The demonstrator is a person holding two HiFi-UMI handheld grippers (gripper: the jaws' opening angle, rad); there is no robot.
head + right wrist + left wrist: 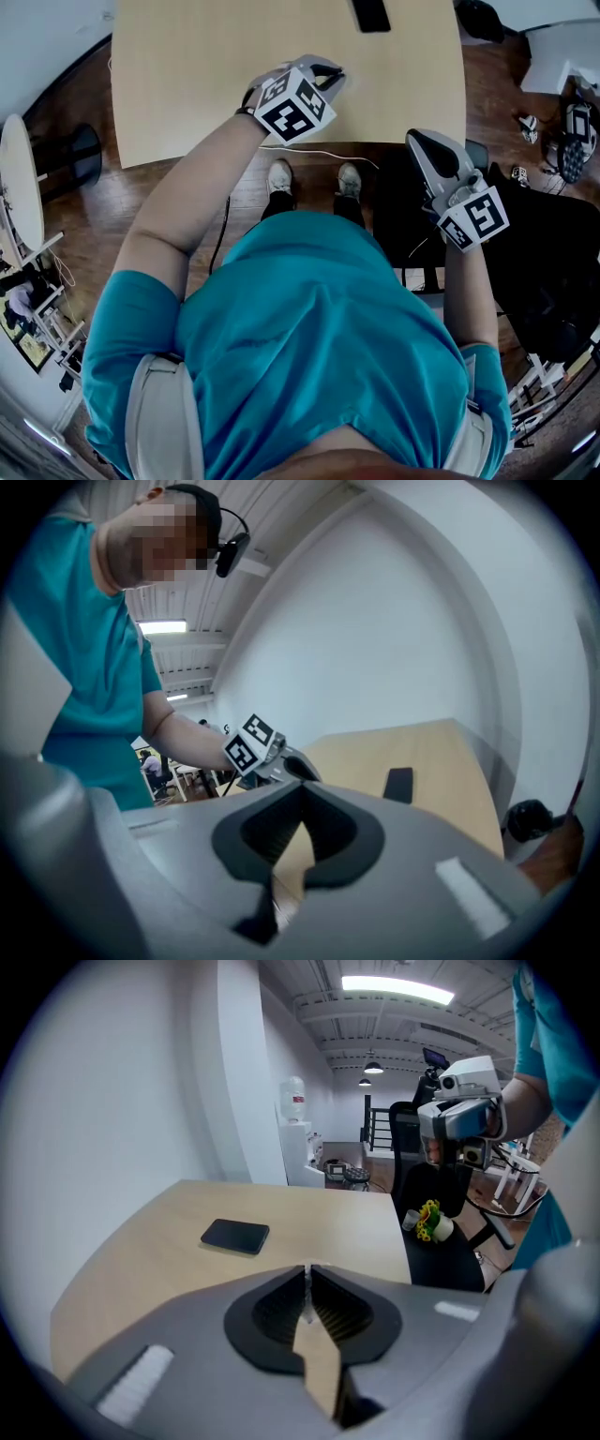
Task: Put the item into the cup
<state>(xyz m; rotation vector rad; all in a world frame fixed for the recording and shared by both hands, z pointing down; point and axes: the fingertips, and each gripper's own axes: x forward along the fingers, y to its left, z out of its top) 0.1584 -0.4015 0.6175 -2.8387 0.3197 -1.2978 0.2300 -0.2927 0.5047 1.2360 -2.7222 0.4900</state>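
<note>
In the left gripper view, a small white cup (442, 1230) with a yellow and green item (428, 1214) beside it sits on a black chair seat (450, 1255), past the table's right edge. A small clear cup (410, 1220) stands next to them. My left gripper (307, 1272) hovers over the wooden table (234, 84), jaws shut with nothing between them. My right gripper (301, 787) is also shut and empty. It is held off the table's near right corner, above the chair (422, 141).
A black phone (235, 1236) lies flat on the table, towards its far side (370, 14). A white cable (314, 152) runs along the table's near edge. The person's feet stand on the wooden floor below. Clutter lies on the floor at the far right (562, 141).
</note>
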